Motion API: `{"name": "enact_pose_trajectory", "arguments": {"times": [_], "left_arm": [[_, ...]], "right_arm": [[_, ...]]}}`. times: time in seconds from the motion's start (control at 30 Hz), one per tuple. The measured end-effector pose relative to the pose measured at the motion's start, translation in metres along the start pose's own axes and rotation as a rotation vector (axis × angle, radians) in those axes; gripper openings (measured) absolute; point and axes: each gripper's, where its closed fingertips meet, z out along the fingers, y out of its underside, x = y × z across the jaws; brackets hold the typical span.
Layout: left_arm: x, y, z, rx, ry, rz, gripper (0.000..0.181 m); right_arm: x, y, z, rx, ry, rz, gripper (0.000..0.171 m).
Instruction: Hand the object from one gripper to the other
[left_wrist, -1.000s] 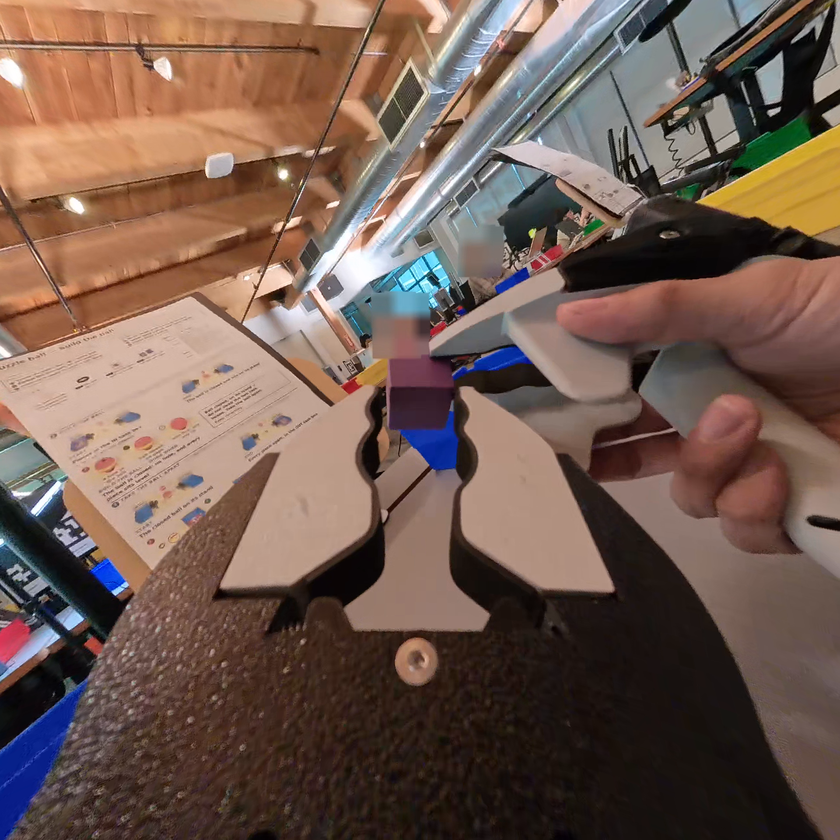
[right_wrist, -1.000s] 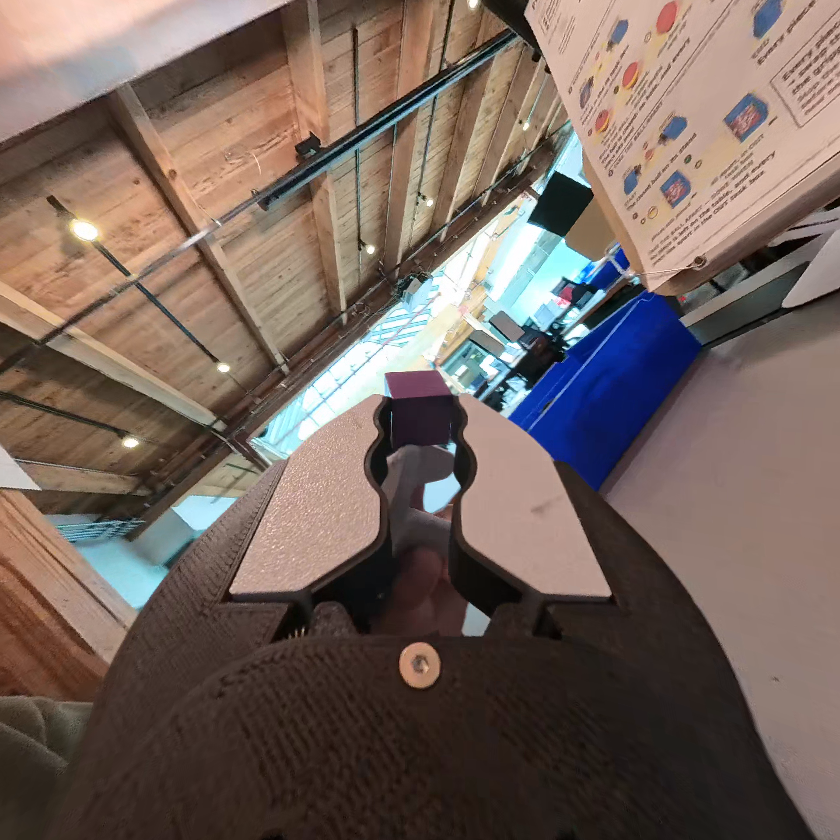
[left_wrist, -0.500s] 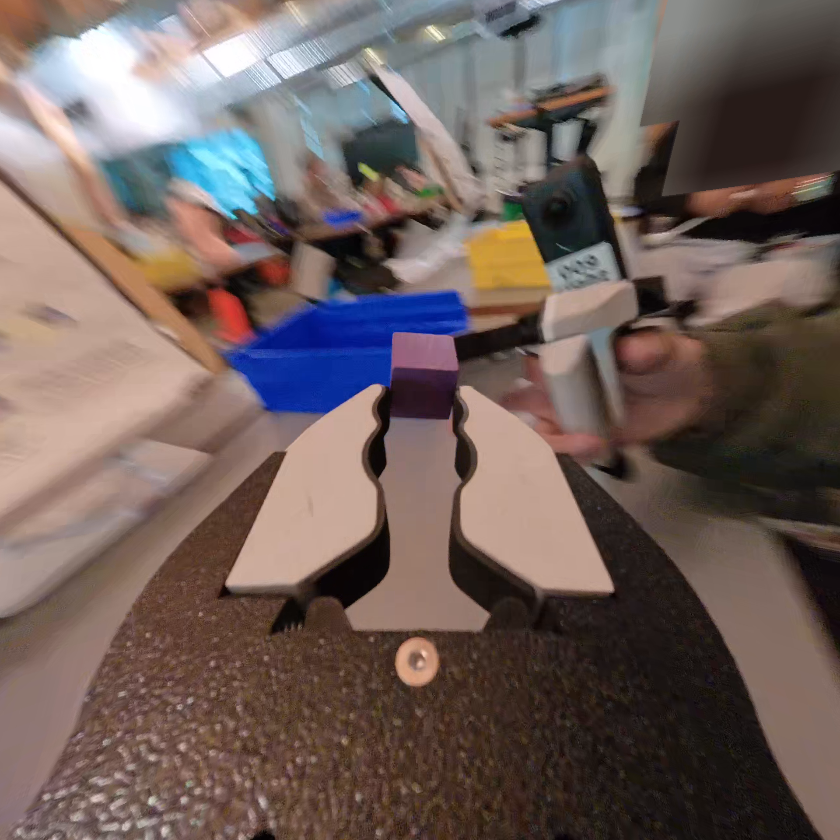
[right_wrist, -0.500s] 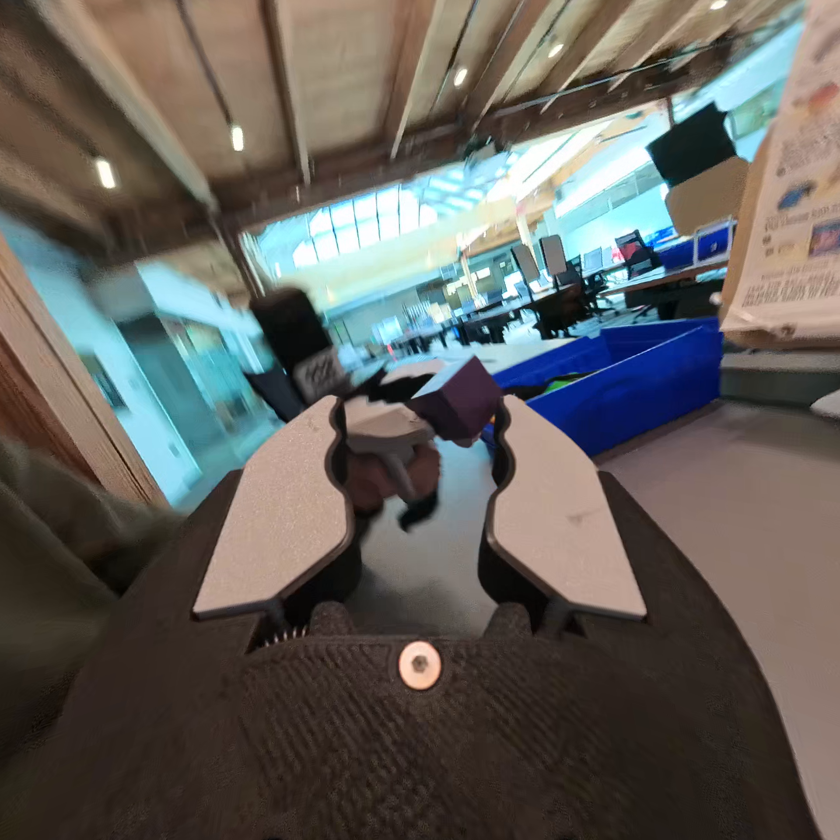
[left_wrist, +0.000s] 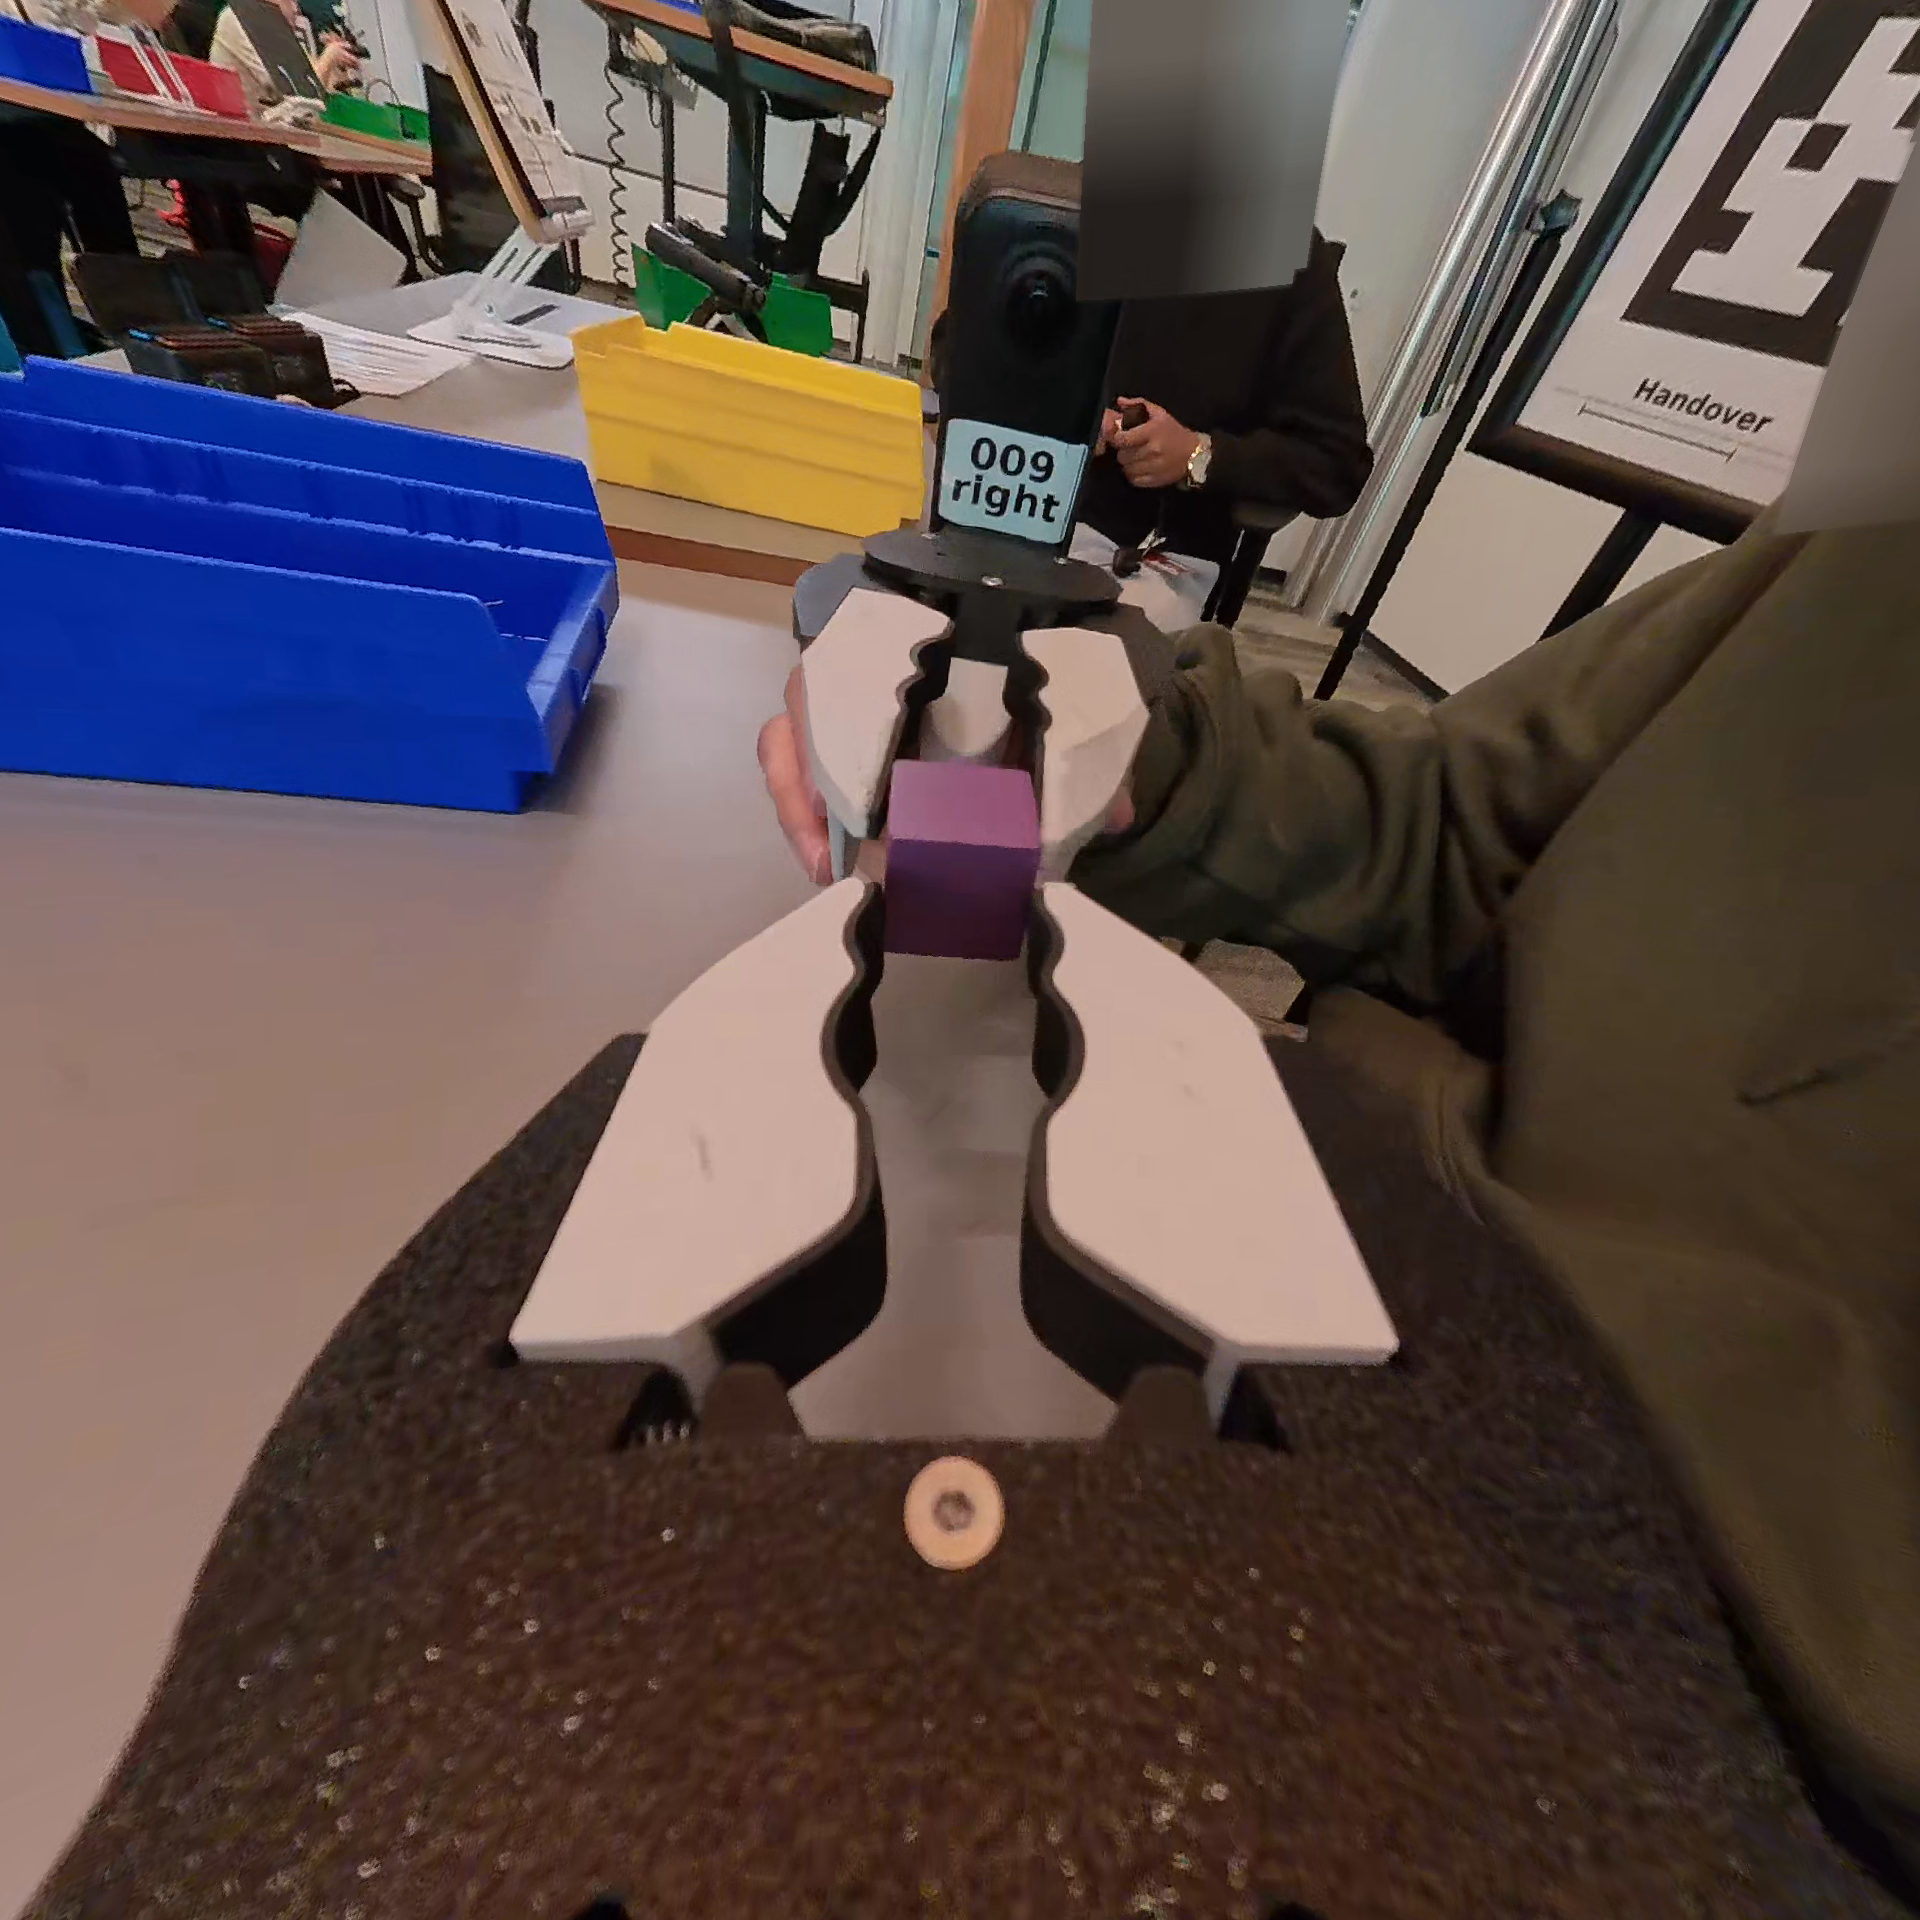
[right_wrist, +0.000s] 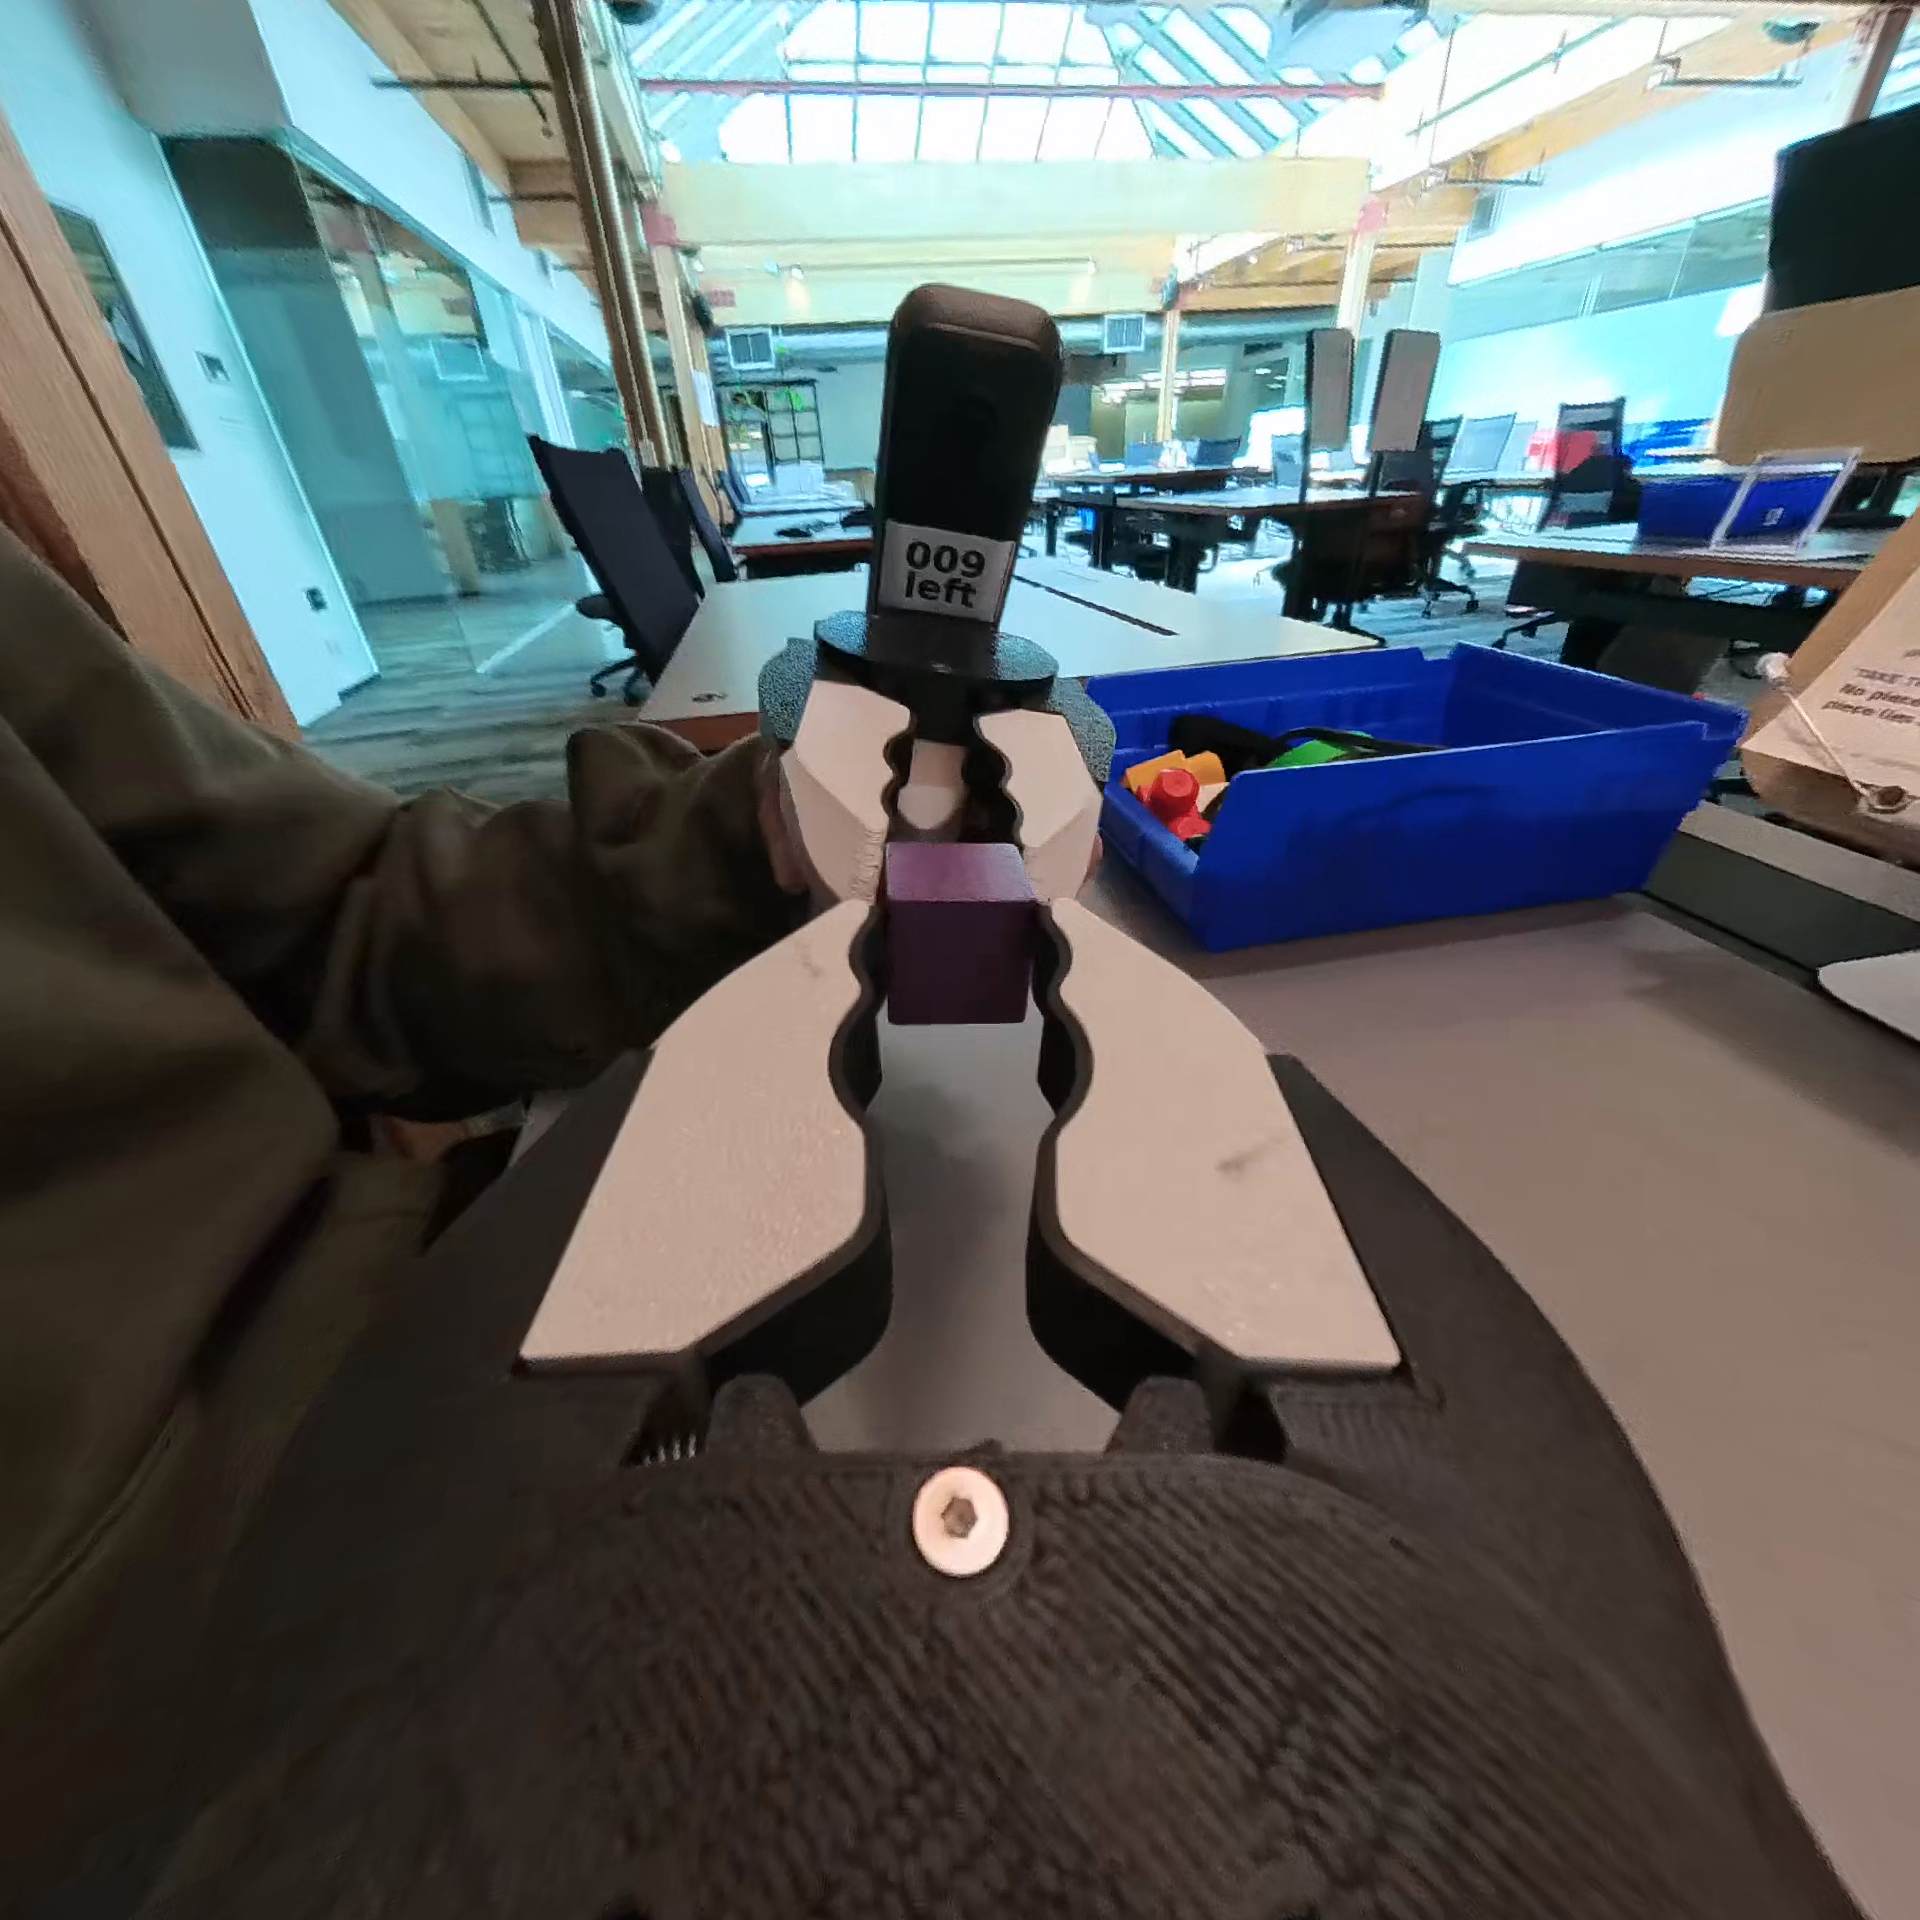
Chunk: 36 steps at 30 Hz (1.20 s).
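An open-plan office used as a workshop or lab: rows of long desks (right_wrist: 1195, 499) with black swivel chairs (right_wrist: 623, 561) stretch under a glazed skylight roof (right_wrist: 997, 94) and glass-walled rooms (right_wrist: 343, 436). Blue plastic parts bins (right_wrist: 1455, 821), a yellow plastic bin (left_wrist: 748, 426) and a large black-and-white marker board (left_wrist: 1766, 208) sit around the grey counter (left_wrist: 312, 1039).

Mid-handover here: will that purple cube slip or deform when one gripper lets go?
The purple cube looks rigid, probably painted wood: its edges stay crisp between the fingers. Flat faces should hold well, though the smooth finish could slip under a light squeeze. It looks small, so likely light. On the table it wouldn't roll.
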Motion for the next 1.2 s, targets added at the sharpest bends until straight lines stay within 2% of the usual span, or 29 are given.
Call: {"name": "enact_pose_trajectory", "arguments": {"times": [0.13, 0.23, 0.3, 0.4, 0.5, 0.6, 0.67, 0.77, 0.87, 1.2], "left_arm": [[-0.016, -0.007, -0.001, 0.048, -0.131, 0.040, 0.026], [-0.032, 0.000, -0.002, -0.004, -0.266, 0.098, 0.037], [-0.041, 0.007, -0.004, -0.065, -0.330, 0.110, 0.040], [-0.051, 0.010, -0.009, -0.094, -0.390, 0.094, 0.038], [-0.057, 0.010, -0.015, -0.078, -0.418, 0.062, 0.033], [-0.065, 0.014, -0.020, -0.082, -0.446, 0.001, 0.031], [-0.066, 0.017, -0.020, -0.094, -0.444, -0.023, 0.031], [-0.068, 0.019, -0.023, -0.113, -0.459, -0.012, 0.031], [-0.069, 0.021, -0.026, -0.124, -0.468, -0.009, 0.031], [-0.077, 0.030, -0.026, -0.130, -0.469, -0.063, 0.030]], "right_arm": [[0.016, -0.005, -0.004, -0.006, 0.110, -0.046, 0.026], [0.063, -0.016, -0.037, -0.013, 0.439, -0.101, 0.026], [0.102, -0.023, -0.088, -0.059, 0.735, -0.125, 0.026], [0.141, -0.027, -0.184, -0.212, 1.139, -0.178, 0.027], [0.169, -0.015, -0.260, -0.387, 1.360, -0.172, 0.027], [0.200, 0.010, -0.288, -0.502, 1.364, -0.062, 0.026], [0.219, 0.020, -0.291, -0.527, 1.354, -0.021, 0.027], [0.239, 0.041, -0.300, -0.678, 1.370, 0.009, 0.027], [0.249, 0.054, -0.303, -0.758, 1.374, 0.010, 0.027], [0.252, 0.071, -0.321, -0.807, 1.402, 0.027, 0.027]]}}
